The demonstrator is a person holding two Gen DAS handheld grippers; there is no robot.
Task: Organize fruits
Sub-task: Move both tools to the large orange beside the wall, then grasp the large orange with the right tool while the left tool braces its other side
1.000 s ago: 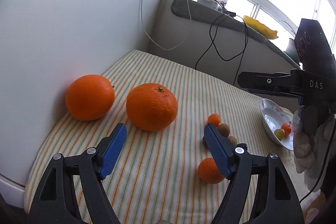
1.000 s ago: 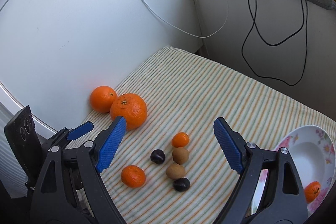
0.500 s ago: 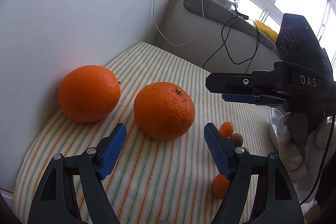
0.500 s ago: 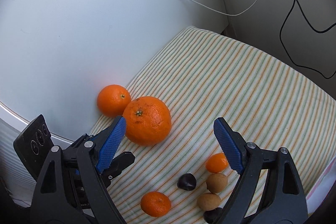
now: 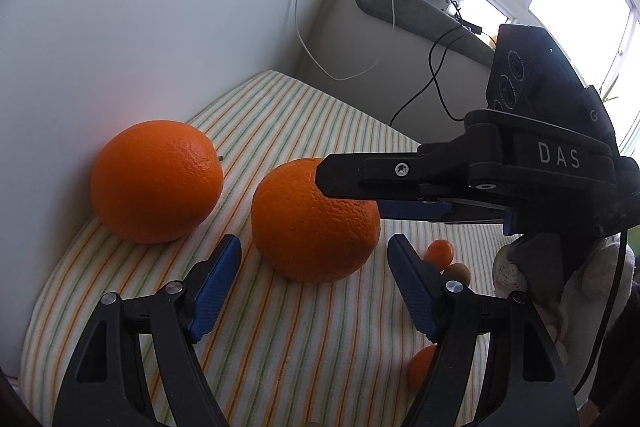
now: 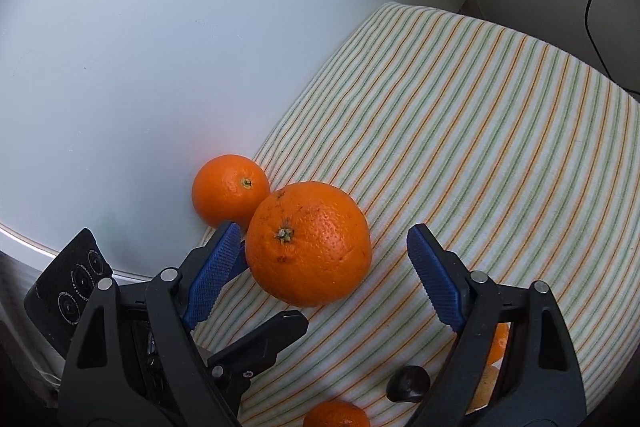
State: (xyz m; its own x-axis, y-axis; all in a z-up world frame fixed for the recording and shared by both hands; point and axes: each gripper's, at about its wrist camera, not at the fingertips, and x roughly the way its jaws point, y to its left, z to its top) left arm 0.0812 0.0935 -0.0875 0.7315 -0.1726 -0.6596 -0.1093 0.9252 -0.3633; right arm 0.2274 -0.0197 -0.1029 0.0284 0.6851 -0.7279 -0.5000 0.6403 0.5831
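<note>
**Both grippers converging on the nearer large orange**

Striped cloth (image 6: 480,131) over a surface set against a white wall (image 6: 140,47); window and cables behind in the left view. Two large oranges sit on the cloth near the wall: the nearer orange (image 6: 308,243), stem up, and the far orange (image 6: 230,189) just behind it, next to the wall.

Key relation: the nearer orange lies straight ahead of the right gripper (image 6: 324,263), between its spread blue pads; left pad (image 6: 218,263) looks to be at the fruit's side, right pad clear of it. Jaws released, nothing gripped. Roughly round fruit, no long axis to align. The right gripper seems nearer, so likely the one to close.

Left gripper (image 5: 314,287) also wide apart and empty, orange just ahead of its tips.

The left view shows the right gripper's (image 5: 352,179) finger lying across the orange's top. The right view shows the stem, a dark chestnut-like fruit (image 6: 408,383) and small mandarins at the bottom edge. No bowl visible.
</note>
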